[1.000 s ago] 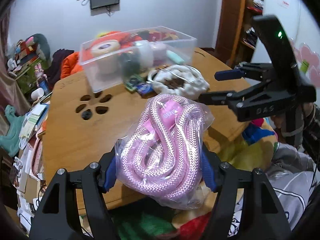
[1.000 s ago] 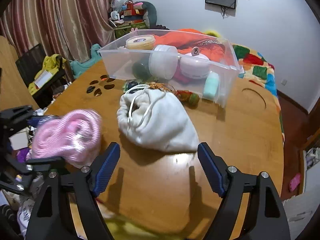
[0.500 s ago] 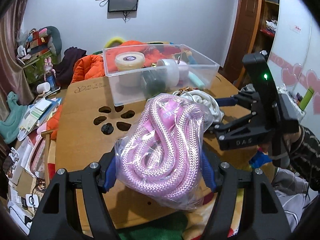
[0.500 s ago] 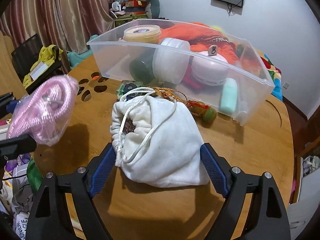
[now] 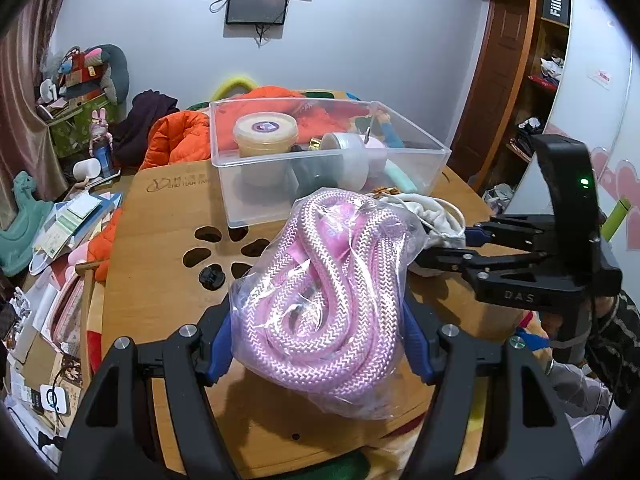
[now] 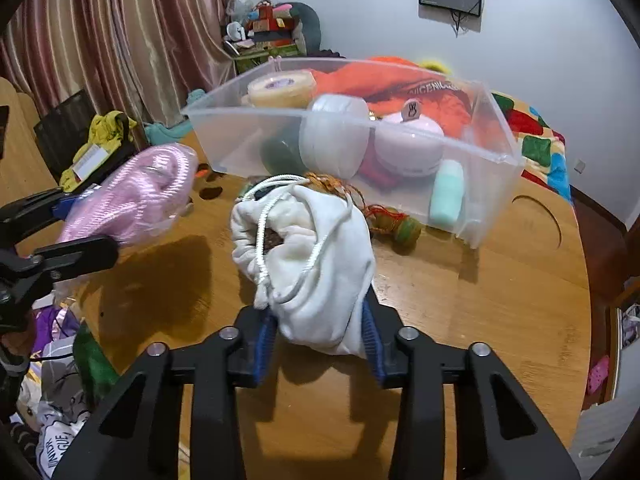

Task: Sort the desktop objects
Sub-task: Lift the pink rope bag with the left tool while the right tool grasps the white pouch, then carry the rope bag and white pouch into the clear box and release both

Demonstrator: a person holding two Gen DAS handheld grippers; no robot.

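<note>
Clear bin [image 6: 472, 184] is standing on the wooden surface [image 6: 500, 300], ahead of both tools. Left tool [image 5: 316, 344] is clamping a bagged pink rope [image 5: 332, 300], lifted off the surface; its film looks slippery, its coils soft. Right tool [image 6: 318, 334] is closing its jaws on a white drawstring pouch [image 6: 312, 256], squeezing the limp, light cloth at its near end, just beyond the pads.

Bagged pink rope [image 5: 324, 300] held aloft; white drawstring pouch [image 6: 316, 264] squeezed on table.
</note>
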